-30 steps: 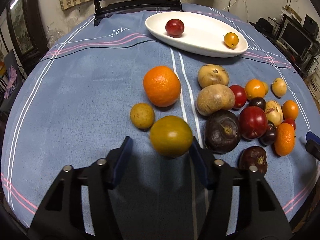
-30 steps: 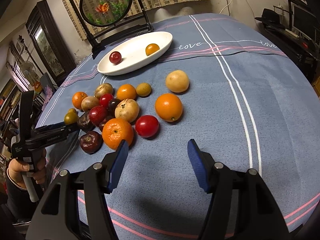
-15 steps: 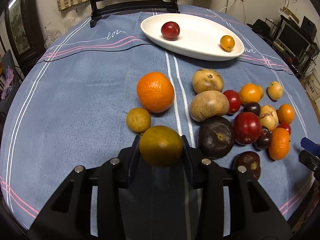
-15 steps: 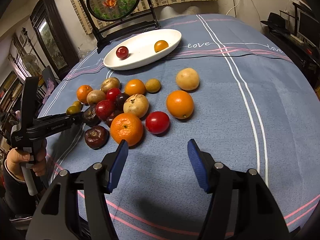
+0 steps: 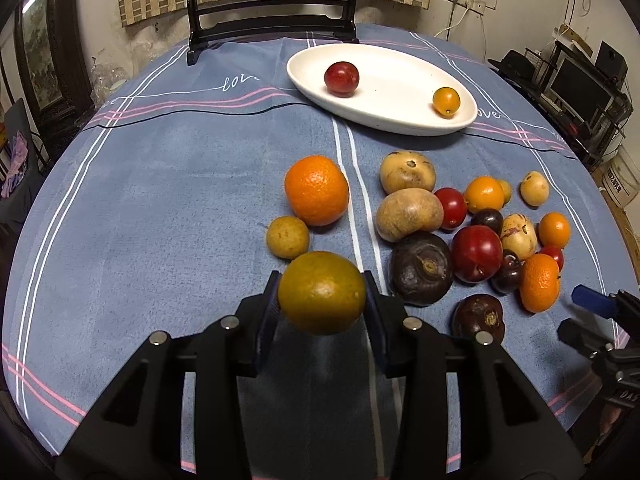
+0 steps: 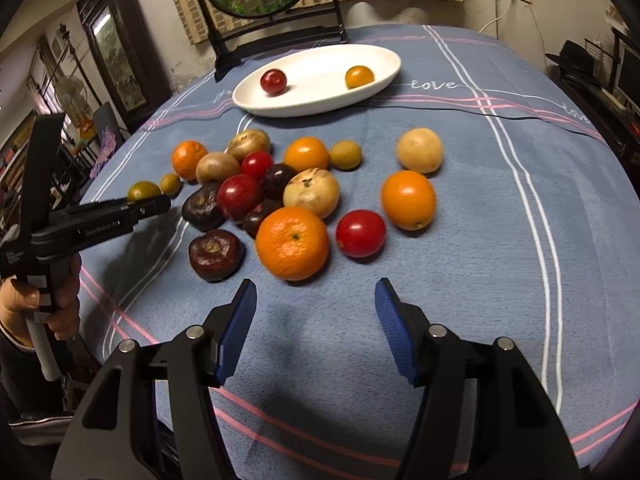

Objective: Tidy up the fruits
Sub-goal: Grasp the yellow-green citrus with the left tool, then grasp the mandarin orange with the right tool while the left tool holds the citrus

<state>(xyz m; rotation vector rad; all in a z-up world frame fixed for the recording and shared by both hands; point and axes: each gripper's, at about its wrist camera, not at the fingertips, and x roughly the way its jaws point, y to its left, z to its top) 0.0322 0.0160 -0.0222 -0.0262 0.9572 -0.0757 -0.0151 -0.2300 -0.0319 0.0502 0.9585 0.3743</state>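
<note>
Fruits [image 6: 294, 200] lie clustered on the blue tablecloth [image 5: 160, 200], while a red one [image 5: 341, 79] and a small orange one [image 5: 446, 100] sit in the white dish [image 5: 400, 116]. Left gripper [image 5: 322, 294] has just closed and clamps a greenish citrus [image 5: 322, 292]. Right gripper [image 6: 316, 312] hangs with jaws apart, empty, near the pile.

The left gripper [image 5: 322, 304] points down at a slant, its jaws having just closed on a greenish fruit [image 5: 322, 293], probably lifted. The right gripper [image 6: 316, 322] points down too, jaws apart and empty. A hand [image 6: 48, 304] grips the left handle
</note>
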